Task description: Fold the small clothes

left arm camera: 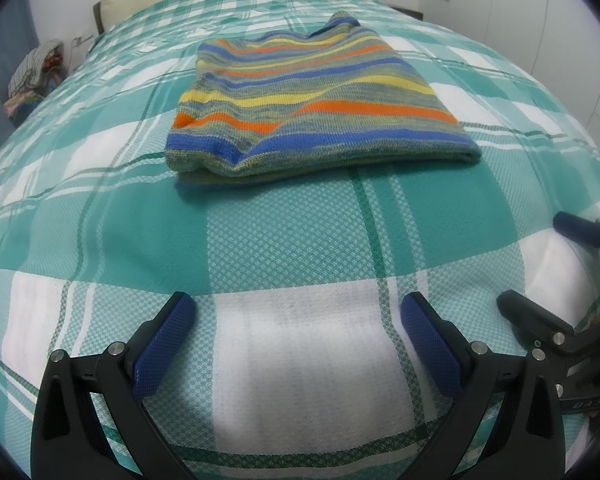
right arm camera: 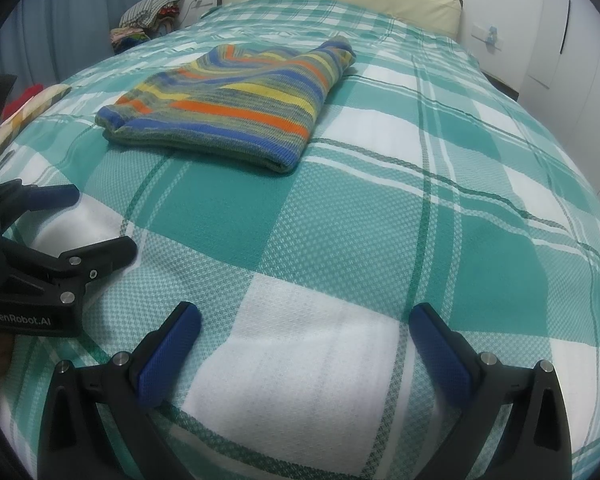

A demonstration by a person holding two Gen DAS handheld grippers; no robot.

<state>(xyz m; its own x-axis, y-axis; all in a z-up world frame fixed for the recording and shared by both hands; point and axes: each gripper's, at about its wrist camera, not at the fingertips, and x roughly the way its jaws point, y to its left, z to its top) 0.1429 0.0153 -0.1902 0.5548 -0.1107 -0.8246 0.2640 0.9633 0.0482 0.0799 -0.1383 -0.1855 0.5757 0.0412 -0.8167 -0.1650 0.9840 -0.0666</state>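
Striped knit garment (left arm camera: pixel 312 96) lies folded flat on checked bedspread (left arm camera: pixel 284 248).

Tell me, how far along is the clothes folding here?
Done, it seems: the striped knitted garment lies folded in a neat stack on the green-and-white checked bedspread. In hand: nothing; the left gripper and right gripper are open and empty, short of it. Left: perhaps the clothes heap beside the bed.
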